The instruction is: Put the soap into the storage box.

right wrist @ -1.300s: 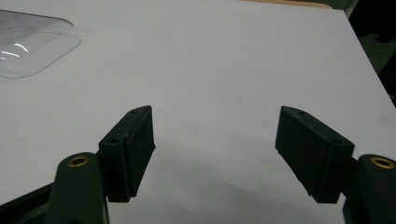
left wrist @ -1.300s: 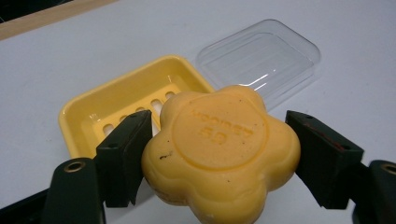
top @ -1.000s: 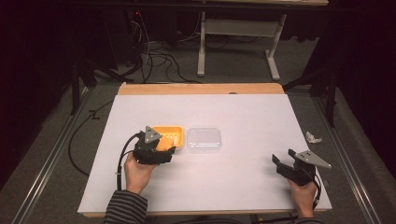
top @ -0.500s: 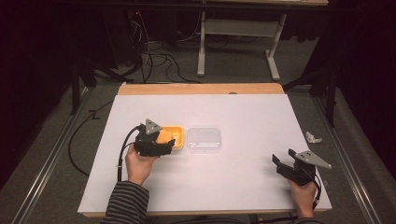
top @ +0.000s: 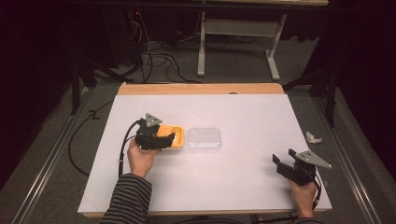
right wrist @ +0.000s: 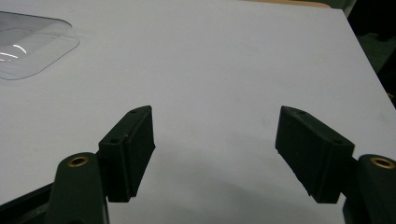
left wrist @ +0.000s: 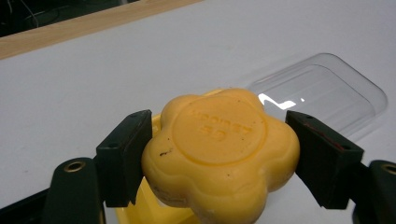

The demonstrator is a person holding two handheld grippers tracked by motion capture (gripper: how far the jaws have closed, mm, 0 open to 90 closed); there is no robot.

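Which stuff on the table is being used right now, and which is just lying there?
In use:
left hand-held gripper, shut on the soap
yellow dish under it
clear lid beside the dish

Just lying about:
crumpled scrap off the table's right edge
right hand-held gripper, open, holding nothing

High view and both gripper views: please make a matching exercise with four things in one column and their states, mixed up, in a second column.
Things:
1. soap
2. clear lid
3. right hand-held gripper
4. yellow dish

States:
A. open, holding nothing
B. lying flat on the table, to the right of the dish
C. between the left hand-held gripper's jaws
D. on the table, under the soap

Pairs: 1-C, 2-B, 3-A, 4-D
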